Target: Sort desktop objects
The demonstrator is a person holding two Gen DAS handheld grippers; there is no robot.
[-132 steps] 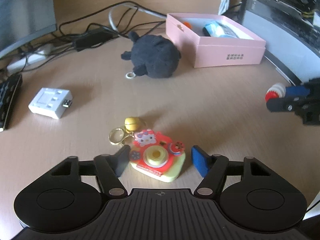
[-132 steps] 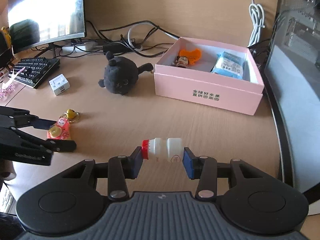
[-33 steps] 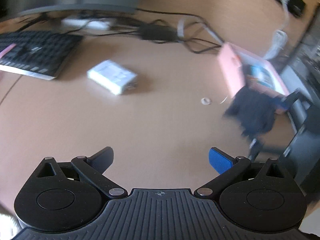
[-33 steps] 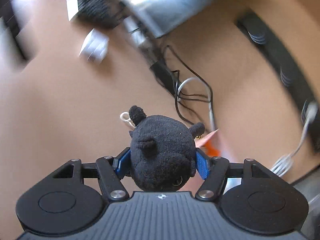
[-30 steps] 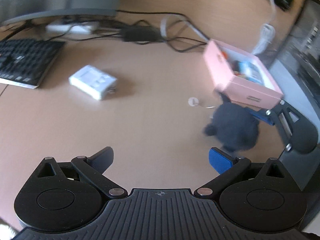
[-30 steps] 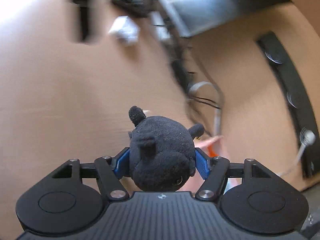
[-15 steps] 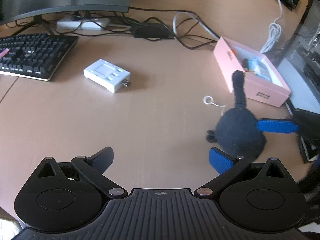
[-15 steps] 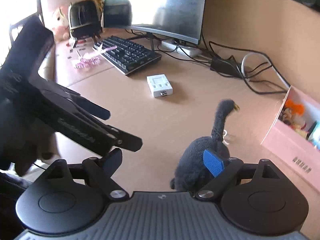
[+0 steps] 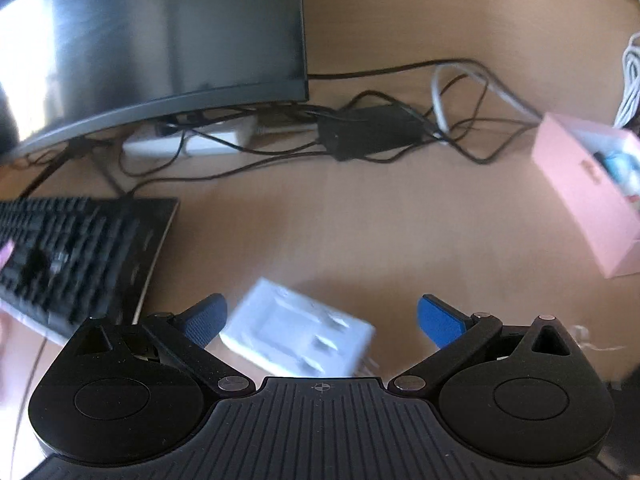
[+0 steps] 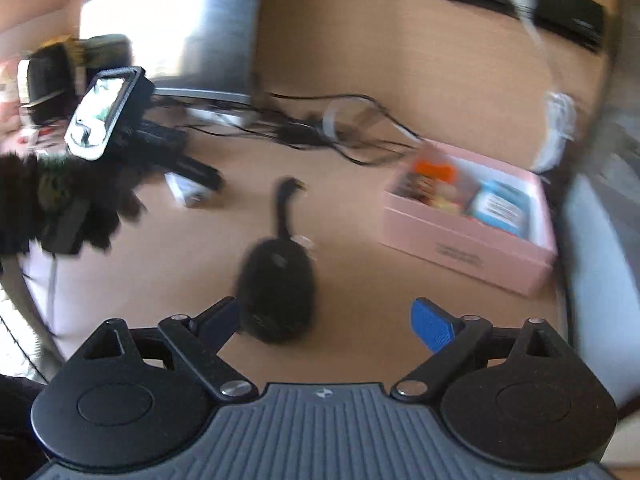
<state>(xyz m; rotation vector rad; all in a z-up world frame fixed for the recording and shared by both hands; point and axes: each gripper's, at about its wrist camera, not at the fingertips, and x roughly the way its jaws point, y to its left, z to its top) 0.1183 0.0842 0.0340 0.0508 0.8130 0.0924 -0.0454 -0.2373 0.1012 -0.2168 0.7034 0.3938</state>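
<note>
A white plug adapter (image 9: 300, 336) lies on the wooden desk between the fingers of my left gripper (image 9: 322, 308), nearer the left pad. That gripper is open and neither pad touches the adapter. A black plush toy (image 10: 278, 292) with a long tail stands on the desk in the right wrist view. It is just ahead of the left finger of my right gripper (image 10: 326, 312). The right jaws are opening and nothing is pressed between them. The pink box (image 10: 472, 240) holds several small items. My left gripper (image 10: 188, 172) also shows at the left of that view, over the adapter (image 10: 184, 194).
A black keyboard (image 9: 72, 256) lies left of the adapter. A monitor (image 9: 152, 32), a power strip and tangled cables (image 9: 360, 132) line the back of the desk. The pink box (image 9: 580, 196) sits at the right, with a dark case edge beyond it.
My right gripper has let go of the black plush, which now stands on the desk, and has lifted back. My left gripper has moved forward, so the white adapter now sits between its fingers.
</note>
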